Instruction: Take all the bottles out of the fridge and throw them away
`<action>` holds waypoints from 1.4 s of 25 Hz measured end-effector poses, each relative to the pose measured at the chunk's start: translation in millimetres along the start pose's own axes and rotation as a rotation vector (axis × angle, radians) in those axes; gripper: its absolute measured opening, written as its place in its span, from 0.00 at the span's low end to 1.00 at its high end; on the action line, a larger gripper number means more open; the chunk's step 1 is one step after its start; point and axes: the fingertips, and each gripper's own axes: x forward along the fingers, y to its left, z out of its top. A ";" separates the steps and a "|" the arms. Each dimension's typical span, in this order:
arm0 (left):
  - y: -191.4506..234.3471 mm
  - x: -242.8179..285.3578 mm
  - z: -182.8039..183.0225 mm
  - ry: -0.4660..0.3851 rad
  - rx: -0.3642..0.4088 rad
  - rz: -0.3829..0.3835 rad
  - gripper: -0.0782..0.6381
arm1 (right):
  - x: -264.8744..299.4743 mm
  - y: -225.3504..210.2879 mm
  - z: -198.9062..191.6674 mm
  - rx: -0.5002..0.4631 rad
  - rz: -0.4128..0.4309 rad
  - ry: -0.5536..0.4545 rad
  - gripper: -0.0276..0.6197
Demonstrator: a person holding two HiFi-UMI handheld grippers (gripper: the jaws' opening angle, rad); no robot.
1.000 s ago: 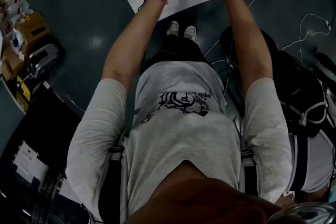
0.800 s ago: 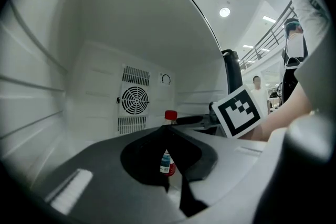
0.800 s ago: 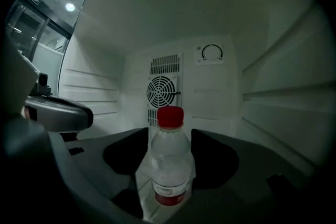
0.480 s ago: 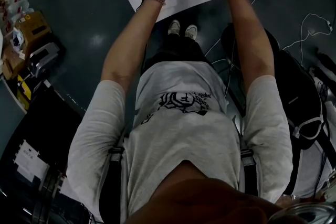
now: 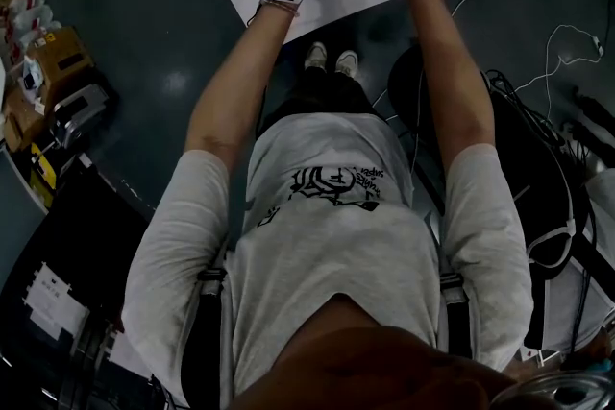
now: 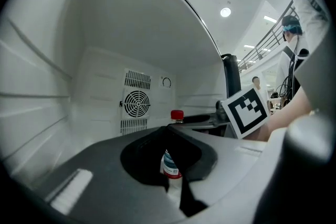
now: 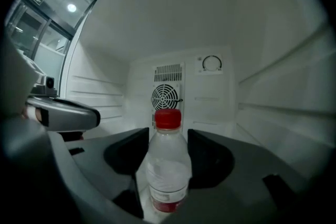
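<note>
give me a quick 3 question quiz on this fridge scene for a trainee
1. Pick one: the cap of the bottle between the jaws of the right claw is A) blue B) red C) green.
2. True or false: the left claw is wide open.
3. Fill in: the round thing on the back wall of the fridge, behind the bottle, is a ____.
Key: 1 B; 2 false, it is shut; 3 fan grille.

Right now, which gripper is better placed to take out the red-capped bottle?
Right. The right gripper already has the red-capped water bottle between its jaws in the fridge. The left gripper is shut, the bottle beyond its tips.
</note>
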 end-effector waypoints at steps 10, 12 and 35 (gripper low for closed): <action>-21.7 -19.5 22.8 -0.001 -0.011 -0.009 0.12 | -47.1 23.7 18.4 -0.014 0.044 0.001 0.39; -27.6 -25.0 26.8 0.000 -0.016 -0.014 0.12 | -59.0 27.5 21.4 -0.010 0.049 0.001 0.39; -109.7 -89.1 120.4 -0.063 -0.045 -0.102 0.12 | -183.7 50.4 96.0 -0.015 0.094 -0.022 0.39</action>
